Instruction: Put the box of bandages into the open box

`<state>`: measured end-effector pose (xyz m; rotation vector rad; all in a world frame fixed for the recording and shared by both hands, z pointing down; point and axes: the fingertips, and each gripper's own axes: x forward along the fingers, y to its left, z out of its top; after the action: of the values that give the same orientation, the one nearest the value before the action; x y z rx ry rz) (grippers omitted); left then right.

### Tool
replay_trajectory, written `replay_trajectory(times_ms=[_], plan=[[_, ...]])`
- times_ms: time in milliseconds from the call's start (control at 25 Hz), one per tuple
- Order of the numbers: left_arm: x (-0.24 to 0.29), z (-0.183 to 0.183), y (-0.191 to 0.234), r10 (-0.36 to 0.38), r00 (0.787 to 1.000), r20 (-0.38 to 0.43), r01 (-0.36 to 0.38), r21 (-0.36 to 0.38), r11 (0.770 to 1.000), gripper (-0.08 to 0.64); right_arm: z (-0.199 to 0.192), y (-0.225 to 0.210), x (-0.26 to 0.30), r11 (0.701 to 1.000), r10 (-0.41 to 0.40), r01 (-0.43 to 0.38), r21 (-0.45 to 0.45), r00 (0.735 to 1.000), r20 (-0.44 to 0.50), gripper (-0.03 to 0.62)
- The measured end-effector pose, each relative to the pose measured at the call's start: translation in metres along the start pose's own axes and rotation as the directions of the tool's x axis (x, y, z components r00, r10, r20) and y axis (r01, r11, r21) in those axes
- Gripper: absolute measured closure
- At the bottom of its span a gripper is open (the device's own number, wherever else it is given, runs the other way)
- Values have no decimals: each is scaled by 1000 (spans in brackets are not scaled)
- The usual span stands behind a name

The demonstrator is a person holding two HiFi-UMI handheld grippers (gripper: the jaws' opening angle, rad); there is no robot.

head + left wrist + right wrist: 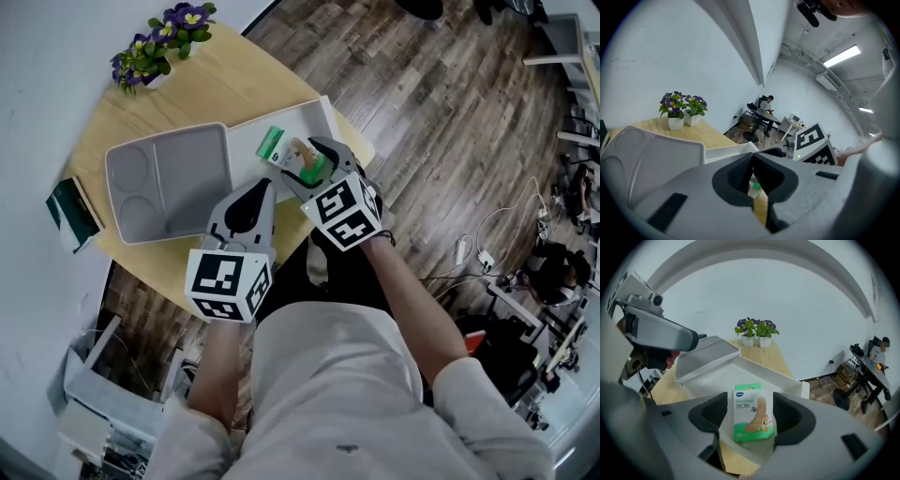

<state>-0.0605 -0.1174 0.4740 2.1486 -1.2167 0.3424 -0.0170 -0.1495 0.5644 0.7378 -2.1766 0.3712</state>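
Observation:
The bandage box (753,412), white and green with a plaster pictured on it, lies face up in the near end of the open white box (789,381). My right gripper (750,414) stands open around it, with a gap showing at the left pad (716,411). From the head view the bandage box (284,148) sits just past the right gripper (316,161), inside the white box (315,110). My left gripper (257,190) hovers at the table's near edge, beside the right one. Its jaws (751,169) are shut with nothing between them.
A grey lid-like tray (169,183) lies left of the white box on the round wooden table (234,70). Potted purple flowers (157,45) stand at the far edge. A dark green packet (73,214) sits at the left rim. The table's near edge is under my hands.

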Motion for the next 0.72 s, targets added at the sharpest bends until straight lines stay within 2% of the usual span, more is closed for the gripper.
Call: replay_trajectory(times_ms=[480, 720], plan=[[5, 2, -27, 3, 1000, 3, -3, 25, 1000, 555, -3, -3, -46, 999, -25, 21, 40, 996, 83, 400], [3, 9, -51, 7, 1000, 23, -8, 44, 999, 555, 4, -4, -85, 997, -32, 18, 81, 985, 168, 446]])
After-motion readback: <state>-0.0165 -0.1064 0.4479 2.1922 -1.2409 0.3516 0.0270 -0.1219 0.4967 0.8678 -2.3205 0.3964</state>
